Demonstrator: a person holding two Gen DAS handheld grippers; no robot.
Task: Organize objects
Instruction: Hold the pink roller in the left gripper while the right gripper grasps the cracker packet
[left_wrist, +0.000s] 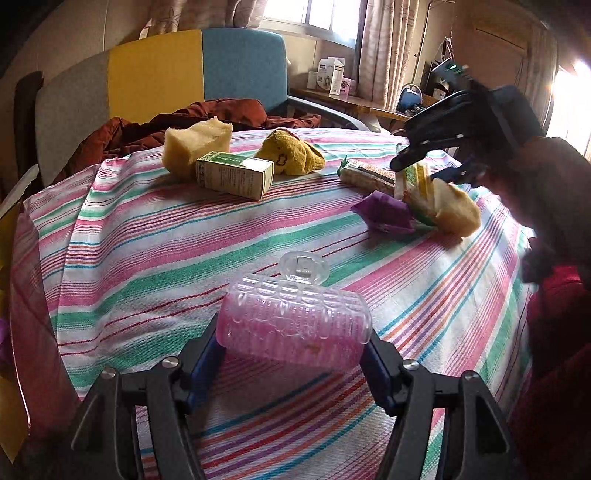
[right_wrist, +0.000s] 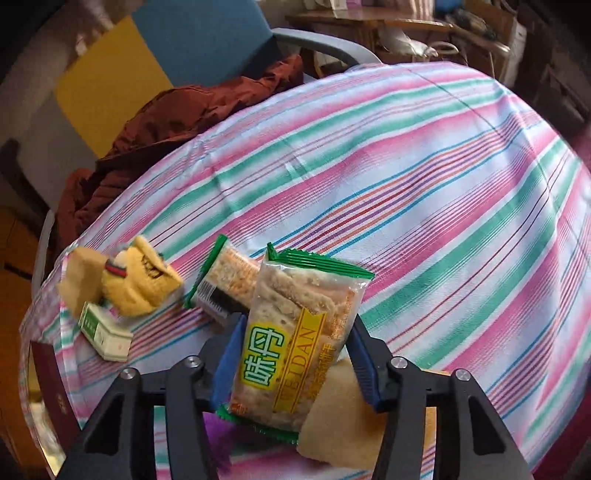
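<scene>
Right tongs gripping cracker packet, likely sealed

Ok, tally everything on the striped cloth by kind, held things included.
Cracker packets: 2
Yellow sponge blocks: 2
Green and white box: 1
Yellow sock: 1
Purple wrapper: 1
Clear hair clip: 1
Dark red booklet: 1
Total: 9

Lived-in home: curtained window, armchair, striped tablecloth.
</scene>
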